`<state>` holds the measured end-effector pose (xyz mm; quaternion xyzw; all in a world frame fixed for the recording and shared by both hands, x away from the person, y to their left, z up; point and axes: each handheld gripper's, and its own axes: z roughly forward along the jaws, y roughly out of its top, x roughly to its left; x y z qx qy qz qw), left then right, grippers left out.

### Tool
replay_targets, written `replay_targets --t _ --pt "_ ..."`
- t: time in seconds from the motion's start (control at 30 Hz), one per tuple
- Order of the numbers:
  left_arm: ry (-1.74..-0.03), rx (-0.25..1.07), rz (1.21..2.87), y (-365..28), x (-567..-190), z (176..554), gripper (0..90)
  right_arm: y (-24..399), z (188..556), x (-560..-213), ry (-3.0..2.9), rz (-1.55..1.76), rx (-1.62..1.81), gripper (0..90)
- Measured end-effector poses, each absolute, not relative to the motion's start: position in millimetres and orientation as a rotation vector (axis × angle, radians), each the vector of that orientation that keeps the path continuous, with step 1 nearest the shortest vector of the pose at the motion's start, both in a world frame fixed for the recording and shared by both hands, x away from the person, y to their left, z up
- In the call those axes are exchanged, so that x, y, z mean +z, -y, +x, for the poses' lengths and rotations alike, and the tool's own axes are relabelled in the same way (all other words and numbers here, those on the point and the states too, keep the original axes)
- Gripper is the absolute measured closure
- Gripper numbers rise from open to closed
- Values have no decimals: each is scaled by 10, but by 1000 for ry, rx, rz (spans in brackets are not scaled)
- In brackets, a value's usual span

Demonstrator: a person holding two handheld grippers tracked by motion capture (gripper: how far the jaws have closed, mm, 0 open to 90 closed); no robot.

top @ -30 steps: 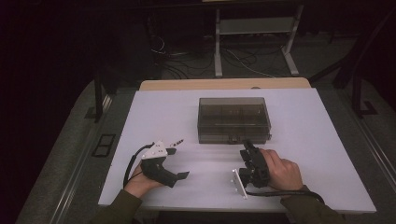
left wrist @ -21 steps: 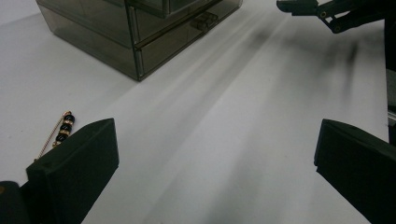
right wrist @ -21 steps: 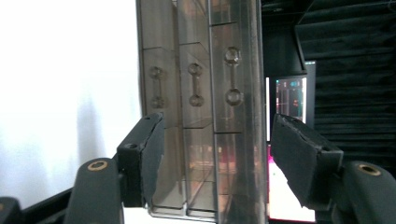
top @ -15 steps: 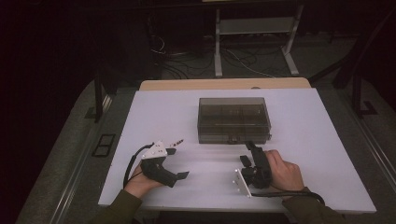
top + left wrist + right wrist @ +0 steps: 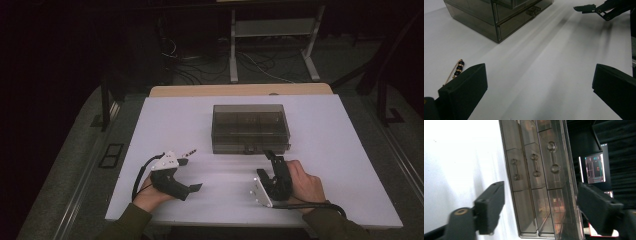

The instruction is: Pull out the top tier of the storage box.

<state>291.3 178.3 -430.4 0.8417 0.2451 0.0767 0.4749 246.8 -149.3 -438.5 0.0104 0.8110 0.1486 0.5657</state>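
Approaching: drawer box [image 5: 250, 128], mid-table, faced by right gripper [image 5: 270, 156].
Right claw: jaws just opened wide, nothing between.
Left gripper [image 5: 192, 188]: wide open, empty, beside pin [image 5: 456, 70].
Next: close on a drawer handle [image 5: 534, 165].

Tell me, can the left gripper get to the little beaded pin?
Probably yes. The pin lies on bare table just beside the open left gripper, with nothing between them; the drawer box sits farther off.
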Motion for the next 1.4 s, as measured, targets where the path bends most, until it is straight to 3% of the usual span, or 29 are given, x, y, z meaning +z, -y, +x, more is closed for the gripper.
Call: replay_targets --t 0.27,0.37,1.4 --pt "-595 192 2061 -1778 -4305 2907 0 1521 2490 -4365 -1952 93 417 195" --pt "-592 192 2062 -1780 -4303 2908 0 1527 2506 -4357 -1986 133 461 142" --pt "-595 193 2060 -1781 -4303 2908 0 1624 2595 -4268 -2222 457 841 142"
